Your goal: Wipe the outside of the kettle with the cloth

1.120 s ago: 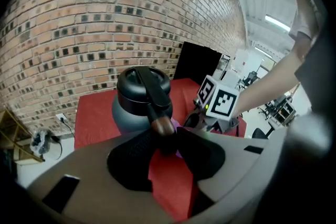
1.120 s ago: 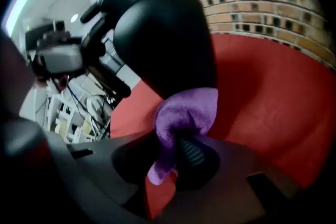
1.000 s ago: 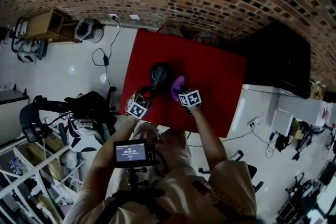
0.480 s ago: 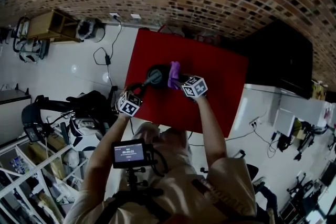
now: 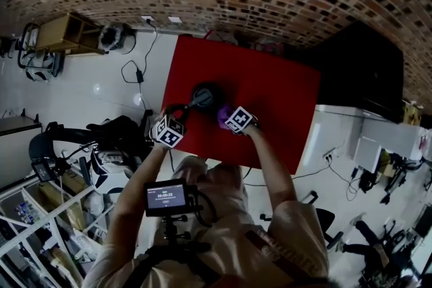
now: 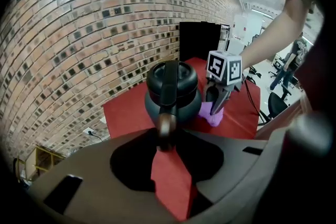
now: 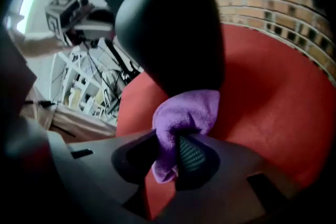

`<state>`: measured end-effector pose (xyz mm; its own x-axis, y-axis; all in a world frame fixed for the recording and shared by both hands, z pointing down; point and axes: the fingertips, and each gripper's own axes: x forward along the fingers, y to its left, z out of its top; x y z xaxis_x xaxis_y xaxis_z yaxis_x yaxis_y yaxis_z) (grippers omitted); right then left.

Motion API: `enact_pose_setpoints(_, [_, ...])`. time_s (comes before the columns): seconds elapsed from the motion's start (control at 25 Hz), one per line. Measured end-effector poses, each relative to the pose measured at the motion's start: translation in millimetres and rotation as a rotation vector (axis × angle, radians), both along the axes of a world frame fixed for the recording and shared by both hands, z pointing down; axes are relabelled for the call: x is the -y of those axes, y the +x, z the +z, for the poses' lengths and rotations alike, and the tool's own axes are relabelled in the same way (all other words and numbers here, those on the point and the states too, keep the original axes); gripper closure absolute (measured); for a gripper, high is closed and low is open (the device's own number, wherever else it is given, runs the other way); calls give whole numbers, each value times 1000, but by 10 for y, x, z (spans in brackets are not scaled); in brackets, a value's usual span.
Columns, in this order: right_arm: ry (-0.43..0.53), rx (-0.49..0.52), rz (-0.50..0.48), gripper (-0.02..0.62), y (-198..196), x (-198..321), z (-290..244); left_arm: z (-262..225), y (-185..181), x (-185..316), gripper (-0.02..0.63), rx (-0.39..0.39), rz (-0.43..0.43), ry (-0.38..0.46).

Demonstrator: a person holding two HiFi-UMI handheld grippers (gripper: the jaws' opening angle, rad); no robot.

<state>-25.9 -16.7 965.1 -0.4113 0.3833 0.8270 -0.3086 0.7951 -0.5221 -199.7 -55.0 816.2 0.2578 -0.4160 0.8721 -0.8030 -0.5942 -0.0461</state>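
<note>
One purple cloth, clamped in the right claw, touches the dark kettle.

The head view looks steeply down from high above the red table. The left gripper view faces the kettle from nearby; the right gripper view sits almost against it, opposite. All three share the kettle and the purple cloth.

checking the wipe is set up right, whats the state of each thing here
kettle: upright on the red table, lid on
cloth: bunched, against the kettle's lower side
left gripper: shut on the kettle by its handle end, jaws just eased open slightly
right gripper: shut on the cloth
</note>
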Motion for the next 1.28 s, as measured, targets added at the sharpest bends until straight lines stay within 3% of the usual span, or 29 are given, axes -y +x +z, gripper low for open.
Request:
enact_pose_setpoints(0.12, [93, 120, 263, 499, 81, 572, -359, -45, -76, 64, 495, 34, -1, 20])
enact_pose_setpoints(0.24, [268, 279, 324, 499, -37, 1136, -1005, 6, -224, 88, 494, 77, -24, 30])
enact_pose_setpoints(0.32, [343, 343, 239, 499, -220, 1284, -1298, 23, -261, 83, 494, 92, -28, 26])
enact_pose_setpoints(0.44, [383, 326, 71, 499, -450, 1307, -1205, 21, -272, 68, 494, 104, -21, -1])
enact_pose_setpoints(0.56, [340, 239, -7, 499, -488, 1255, -726, 72, -308, 35, 495, 109, -25, -30])
enact_pose_setpoints(0.72, [255, 137, -43, 499, -391, 1033, -121, 58, -336, 51, 494, 118, -9, -25])
enact_pose_setpoints(0.96, [136, 147, -183, 497, -93, 74, -151, 13, -255, 277, 494, 185, 101, 33])
enact_pose_setpoints(1.04, [166, 124, -85, 497, 77, 166, -155, 7, -270, 324, 494, 181, 103, 29])
enact_pose_setpoints(1.12, [243, 135, 103, 497, 193, 584, -269, 16, -314, 326, 494, 181, 91, 26])
enact_pose_setpoints(1.2, [333, 225, 238, 499, 151, 1073, -621, 16, -322, 286, 494, 186, 90, 28])
enact_pose_setpoints(1.28, [394, 359, 260, 499, -39, 1426, -1103, 0, -285, 241, 494, 196, 99, 40])
